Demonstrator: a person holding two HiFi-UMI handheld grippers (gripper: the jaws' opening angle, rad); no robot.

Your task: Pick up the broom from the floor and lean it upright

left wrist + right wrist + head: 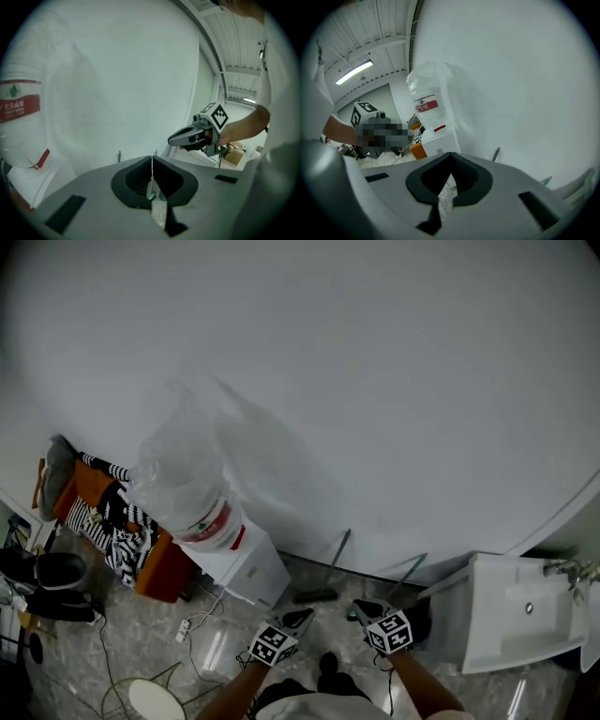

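Both claws are closed with nothing in them. The left gripper (pixel 299 618) has its pads pressed together on air, and the right gripper (pixel 364 609) looks the same in its own view. I'm holding both above the floor (pixel 141 638), aimed at the foot of the white wall (pixel 394 381).

What I take for the broom (pixel 337 560) is a slim handle already propped against that wall, with its dark head on the floor at the wall's base. It stands between the water dispenser (pixel 248 568) and the sink cabinet (pixel 487 615). A second thin handle (pixel 413 569) leans just to its right, nearer the sink. I can't tell whether that one is a dustpan or a mop, or be fully sure which of the two is the broom.

I judge the broom to be light, with a stiff, smooth shaft that could twist or slide in hard pads and most of its weight low at the head. I'd take it around mid-shaft and square to the handle, using the second claw higher up to steer.

What crowds the spot:
- The dispenser and its plastic-wrapped bottle (pixel 183 474) stand close on the left.
- The other handle could be knocked over on the right.
- A power strip and its cable (pixel 185 626) lie on the floor by the dispenser.
- Striped clothing (pixel 114 521) sits farther left, well clear.
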